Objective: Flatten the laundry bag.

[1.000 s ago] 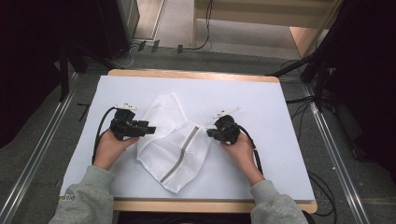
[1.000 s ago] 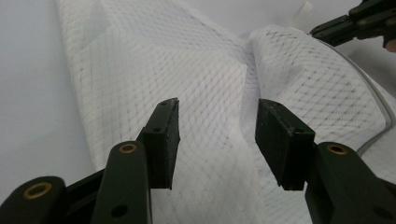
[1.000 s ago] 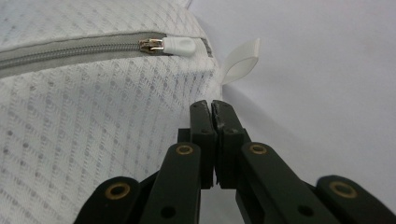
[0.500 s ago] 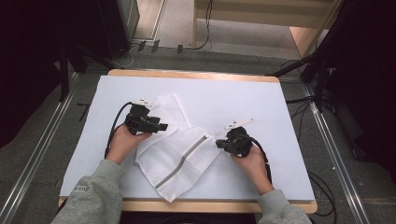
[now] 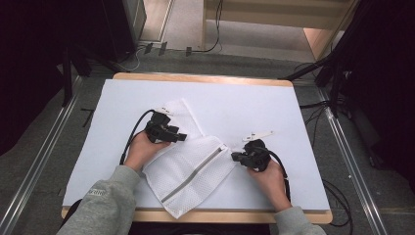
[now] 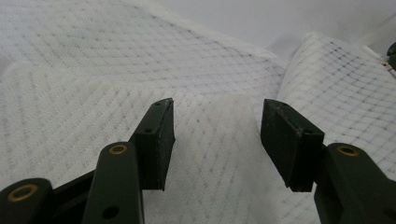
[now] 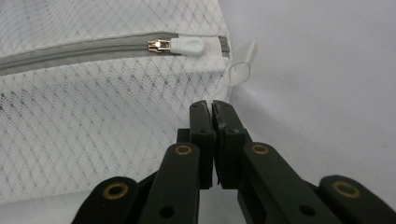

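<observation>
I am working a white mesh laundry bag with a grey zipper that is lying on the white table cover, near the front edge between my two hands. My left gripper is hanging over the bag's upper fold with its jaws standing wide apart and nothing between them, just mesh underneath. My right gripper is sitting at the bag's right corner with its jaws pressed together; whether it is pinching a bit of mesh edge there I cannot tell. In the right gripper view the zipper's metal slider with its white pull is parked at the end of the grey tape, so I am judging the bag zipped and laid out, with folding or flattening left to do. I am reading no brand or label on the bag; faint lettering on my grey sleeve is too small to make out.
</observation>
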The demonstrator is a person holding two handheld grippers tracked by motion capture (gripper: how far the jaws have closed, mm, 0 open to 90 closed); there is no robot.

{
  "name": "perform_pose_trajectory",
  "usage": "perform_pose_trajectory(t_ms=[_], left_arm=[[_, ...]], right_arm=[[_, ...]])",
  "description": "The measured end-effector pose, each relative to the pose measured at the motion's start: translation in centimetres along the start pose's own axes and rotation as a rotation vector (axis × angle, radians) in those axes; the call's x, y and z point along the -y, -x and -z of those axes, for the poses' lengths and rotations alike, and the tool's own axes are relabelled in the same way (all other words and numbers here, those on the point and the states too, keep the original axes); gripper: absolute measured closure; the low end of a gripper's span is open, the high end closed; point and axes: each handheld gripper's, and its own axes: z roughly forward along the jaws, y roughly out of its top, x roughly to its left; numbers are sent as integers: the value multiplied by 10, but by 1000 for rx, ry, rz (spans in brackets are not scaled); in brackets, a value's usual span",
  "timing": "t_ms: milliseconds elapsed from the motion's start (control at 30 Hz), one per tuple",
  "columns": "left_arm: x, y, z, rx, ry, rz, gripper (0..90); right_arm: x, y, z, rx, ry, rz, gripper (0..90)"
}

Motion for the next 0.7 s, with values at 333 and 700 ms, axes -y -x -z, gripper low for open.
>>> perform_pose_trajectory(t_ms=[333,700], left_arm=[[9,4,-6,-63,46,-82,446],[16,15,-9,-184,68,-177,568]], right_arm=[[1,-1,-3,13,-5,8,888],[1,-1,-3,15,-6,6,887]])
